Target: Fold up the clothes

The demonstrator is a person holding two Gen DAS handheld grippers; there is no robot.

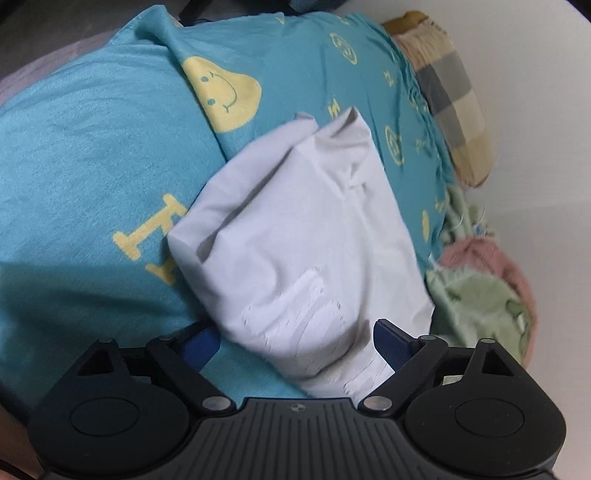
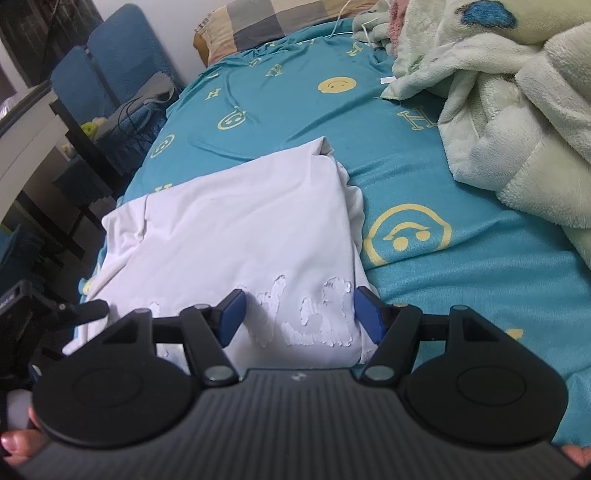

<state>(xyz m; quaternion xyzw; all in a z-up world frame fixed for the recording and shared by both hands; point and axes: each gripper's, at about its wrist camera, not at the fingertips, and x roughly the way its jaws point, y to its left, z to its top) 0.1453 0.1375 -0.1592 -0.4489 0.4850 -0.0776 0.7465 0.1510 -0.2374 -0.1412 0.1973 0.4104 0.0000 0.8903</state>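
Note:
A white T-shirt [image 1: 295,229] with a cracked white print lies partly folded on the teal bedsheet [image 1: 92,147]. In the left wrist view my left gripper [image 1: 295,339] is open, its blue pads either side of the shirt's near printed end. In the right wrist view the same shirt [image 2: 240,221] lies flat, folded into a rough rectangle, near the bed's left edge. My right gripper [image 2: 299,314] is open over the shirt's near edge, with the print between its fingers. The left gripper's body [image 2: 44,314] shows at the left edge.
A fluffy pale green blanket [image 2: 517,110] is heaped on the right of the bed. A checked pillow [image 2: 266,22] lies at the head. Blue chairs [image 2: 110,66] and a dark table [image 2: 66,122] stand left of the bed. A pink cloth [image 1: 491,258] lies by the blanket.

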